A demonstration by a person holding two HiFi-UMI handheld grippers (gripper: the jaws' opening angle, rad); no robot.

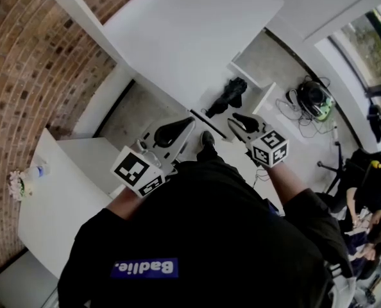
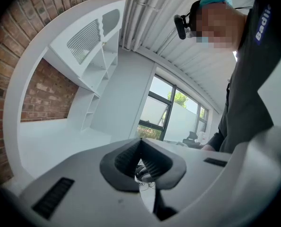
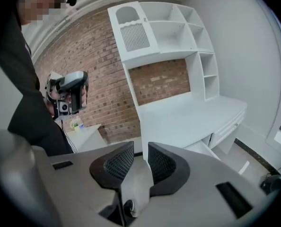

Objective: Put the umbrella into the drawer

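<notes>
Held the left tongs [image 2: 141, 144] pressed together on nothing; kept the right tongs [image 3: 141, 151] slightly apart, also empty. Found the black umbrella [image 1: 228, 96] lying in the open drawer [image 1: 265, 99] just beyond them, at the near edge of the white table [image 1: 190, 24]. Read "Badlie." on a blue label [image 1: 144, 267] on the black top. Noted grey floor [image 1: 267, 59], a brick wall [image 1: 30, 76] at left, a window [image 1: 370, 43] at far right.

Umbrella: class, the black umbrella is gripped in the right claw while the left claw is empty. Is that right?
Not quite. The right claw grips nothing: the right gripper view shows its jaws slightly apart with nothing between them. The black umbrella lies below, by the white desk, in the head view. The left claw is indeed empty.
</notes>
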